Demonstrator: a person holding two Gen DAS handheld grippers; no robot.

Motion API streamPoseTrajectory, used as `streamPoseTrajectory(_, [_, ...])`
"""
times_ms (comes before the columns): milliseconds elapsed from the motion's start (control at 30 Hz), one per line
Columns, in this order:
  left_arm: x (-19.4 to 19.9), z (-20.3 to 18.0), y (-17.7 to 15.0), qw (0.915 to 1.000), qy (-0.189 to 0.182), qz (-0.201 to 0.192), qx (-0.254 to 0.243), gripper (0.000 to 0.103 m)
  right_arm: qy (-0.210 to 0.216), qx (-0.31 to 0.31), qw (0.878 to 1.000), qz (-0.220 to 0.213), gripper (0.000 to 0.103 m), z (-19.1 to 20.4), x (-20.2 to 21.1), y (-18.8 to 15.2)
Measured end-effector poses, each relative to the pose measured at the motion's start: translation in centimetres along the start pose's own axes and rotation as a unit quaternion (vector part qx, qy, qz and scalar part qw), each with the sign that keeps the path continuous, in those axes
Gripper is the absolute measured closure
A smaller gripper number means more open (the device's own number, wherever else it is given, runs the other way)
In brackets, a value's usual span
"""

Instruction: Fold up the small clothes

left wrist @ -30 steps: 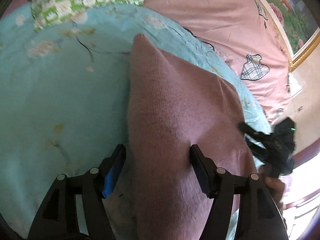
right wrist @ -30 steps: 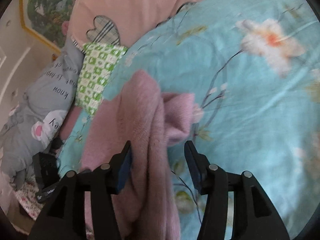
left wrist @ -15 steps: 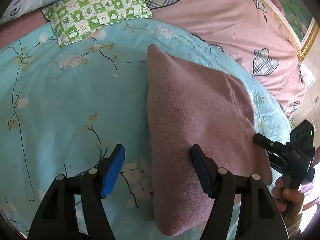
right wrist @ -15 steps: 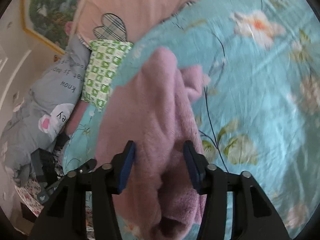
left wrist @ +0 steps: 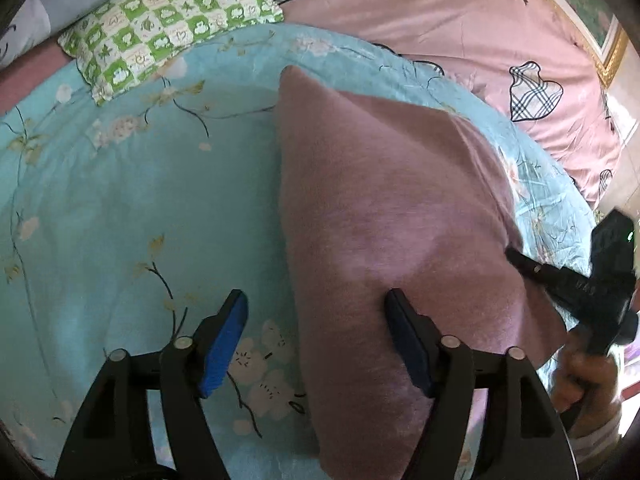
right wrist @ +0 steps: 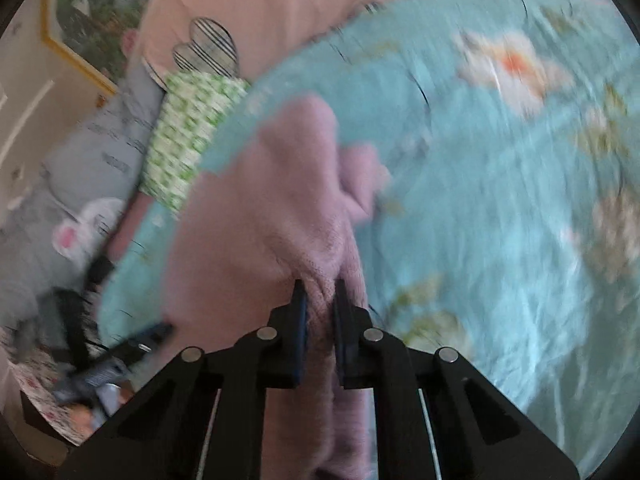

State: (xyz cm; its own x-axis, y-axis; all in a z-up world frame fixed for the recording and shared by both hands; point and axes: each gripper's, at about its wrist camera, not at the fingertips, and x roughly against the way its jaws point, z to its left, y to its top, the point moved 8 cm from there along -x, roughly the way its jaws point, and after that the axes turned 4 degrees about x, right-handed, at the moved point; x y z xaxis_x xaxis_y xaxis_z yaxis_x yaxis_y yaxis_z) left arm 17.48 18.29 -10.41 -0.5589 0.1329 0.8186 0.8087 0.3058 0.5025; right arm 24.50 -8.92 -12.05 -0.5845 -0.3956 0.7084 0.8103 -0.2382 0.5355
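Garment: a mauve knit garment [left wrist: 384, 240] lies on the turquoise floral bedspread [left wrist: 132, 208], already doubled over, its pointed corner toward 12 o'clock in the left wrist view.
Right gripper [right wrist: 320, 304]: its jaws have just been closing and now pinch a ridge of the knit at the garment's near edge.
Left gripper [left wrist: 316, 312]: its jaws have just been opening; they stand wide, straddling the garment's left edge, one pad over the knit, the other over the bedspread, gripping nothing.
Step in hand: probably gathering the near edge for another fold. It would go best if the left gripper took the matching corner before any lift, so the layers stay aligned.
Left wrist view only: the garment's flat, smooth top, and the hand [left wrist: 580, 376] on the right gripper at 4 o'clock.
Right wrist view only: the pinch itself, and a loose bunched flap [right wrist: 360, 176] at 12 o'clock of the grip; this view is blurred.
Surroundings: a green checked pillow [left wrist: 168, 16] lies at 11 o'clock.
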Motion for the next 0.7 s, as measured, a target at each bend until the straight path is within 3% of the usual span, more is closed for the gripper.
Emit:
streamPoseTrajectory(133, [0.3, 0.0, 0.0, 0.9999, 0.005, 0.000, -0.011, 0.028, 0.017, -0.026, 0.999, -0.016, 0.090, -0.7, 0.3, -0.1])
streamPoseTrajectory(300, [3.0, -0.8, 0.7, 0.9986, 0.019, -0.032, -0.038, 0.031, -0.024, 0.005, 0.999, -0.020, 0.081, 1.0, 2.2, 0.7])
streamPoseTrajectory(400, [4.6, -1.8, 2.1, 0.9962, 0.013, -0.060, -0.062, 0.031, -0.050, 0.032, 0.996, -0.061, 0.080, 2.8, 4.8, 2.4])
streamPoseTrajectory(467, [4.9, -2.8, 3.6, 0.9951, -0.001, -0.068, -0.072, 0.036, -0.044, 0.052, 0.995, -0.078, 0.080, 4.5, 5.5, 3.6])
streamPoseTrajectory(533, [4.2, -3.4, 5.2, 0.9944, 0.005, -0.068, -0.080, 0.050, -0.018, 0.068, 0.995, -0.065, 0.080, 6.3, 4.4, 4.8])
streamPoseTrajectory(600, [2.4, -3.5, 7.0, 0.9936, 0.031, -0.065, -0.087, 0.052, -0.007, 0.066, 0.997, -0.045, 0.080, 6.8, 2.5, 5.6])
streamPoseTrajectory(700, [-2.6, -2.4, 8.5, 0.9943, 0.062, -0.005, -0.086, 0.060, -0.020, 0.052, 0.998, -0.010, 0.080, 5.4, -1.4, 7.1])
